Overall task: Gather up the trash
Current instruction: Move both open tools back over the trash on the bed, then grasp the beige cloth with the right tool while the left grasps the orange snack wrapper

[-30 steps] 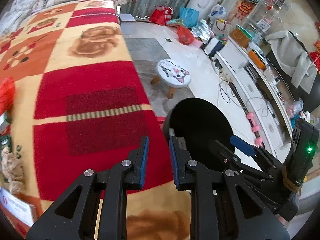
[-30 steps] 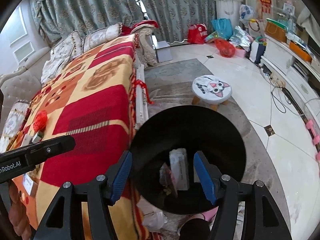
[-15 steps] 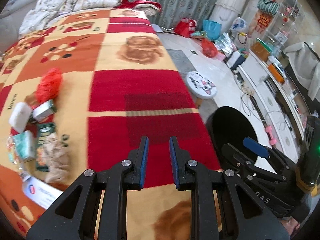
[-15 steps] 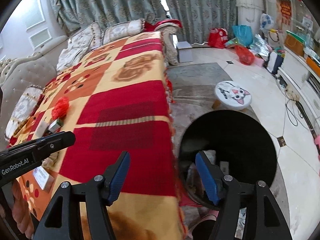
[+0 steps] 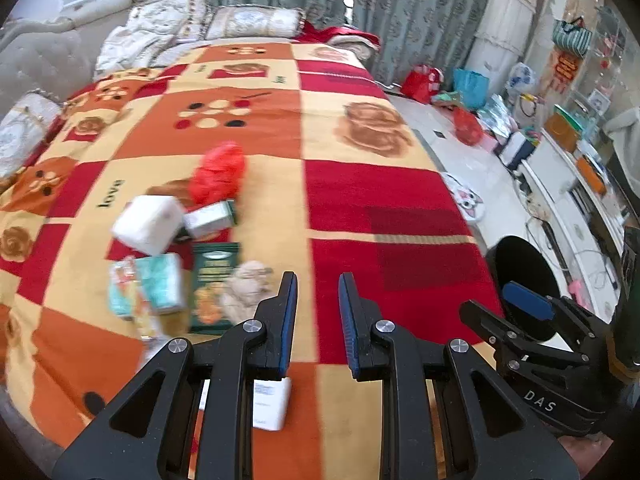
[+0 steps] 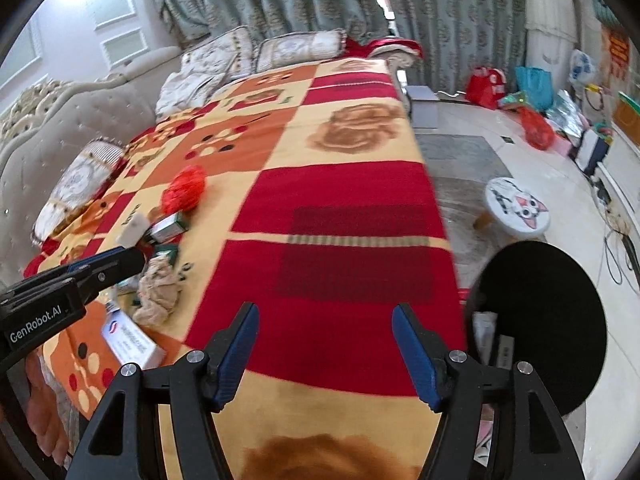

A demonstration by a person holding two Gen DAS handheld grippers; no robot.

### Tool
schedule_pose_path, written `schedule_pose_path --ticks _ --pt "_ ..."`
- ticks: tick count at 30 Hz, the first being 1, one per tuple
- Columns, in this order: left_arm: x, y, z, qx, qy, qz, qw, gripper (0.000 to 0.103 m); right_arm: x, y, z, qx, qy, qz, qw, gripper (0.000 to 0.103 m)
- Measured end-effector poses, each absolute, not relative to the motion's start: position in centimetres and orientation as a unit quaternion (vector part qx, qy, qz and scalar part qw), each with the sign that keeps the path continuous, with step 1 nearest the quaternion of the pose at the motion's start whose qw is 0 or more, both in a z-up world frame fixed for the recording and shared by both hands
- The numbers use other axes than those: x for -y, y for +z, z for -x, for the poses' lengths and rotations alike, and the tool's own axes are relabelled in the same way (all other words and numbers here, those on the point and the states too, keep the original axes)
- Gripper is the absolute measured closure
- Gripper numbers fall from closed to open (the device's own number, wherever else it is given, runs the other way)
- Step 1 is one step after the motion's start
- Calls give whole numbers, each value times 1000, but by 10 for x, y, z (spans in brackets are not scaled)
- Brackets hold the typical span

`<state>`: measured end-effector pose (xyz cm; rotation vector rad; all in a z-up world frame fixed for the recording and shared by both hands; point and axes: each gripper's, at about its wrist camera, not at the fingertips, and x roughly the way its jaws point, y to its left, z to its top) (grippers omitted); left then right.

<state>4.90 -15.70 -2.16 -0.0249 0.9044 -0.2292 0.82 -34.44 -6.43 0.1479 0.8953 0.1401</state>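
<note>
- Both grippers have swung from the black bin [image 6: 560, 328] toward the blanket [image 5: 380, 208].
- Trash pile [image 5: 168, 264] lies ahead-left of the left gripper [image 5: 317, 312], narrow and empty.
- Right gripper [image 6: 325, 352]: empty, about half open.

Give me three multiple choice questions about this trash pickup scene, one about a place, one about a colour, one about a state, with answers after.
1. Where does the trash bin stand?
A. on the blanket
B. on the floor beside the bed
C. on the cat stool

2. What colour is the crumpled bag among the trash?
A. red
B. blue
C. black

3. What is between the right claw pads?
A. a tissue pack
B. a carton
C. nothing

Answers: 1 B, its black rim sits below the blanket edge. 2 A, it is bright red. 3 C, only blanket shows in the gap as the jaws are opening.
</note>
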Motion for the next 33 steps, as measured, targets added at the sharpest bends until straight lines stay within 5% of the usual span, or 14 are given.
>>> schedule_pose_path --ticks 26,27,29,33 --pt "-1 -55 -43 -475 -49 105 872 84 200 -103 -65 -482 220 -70 845 31" --pt "0 -58 -45 -476 -50 109 872 84 196 -106 -69 -478 221 -73 847 34" --pt "3 -62 -51 -478 -48 113 870 84 192 -109 -74 -479 226 -76 844 64" --pt "14 -74 -66 -483 -51 121 865 84 192 -111 -74 -475 225 -67 848 72"
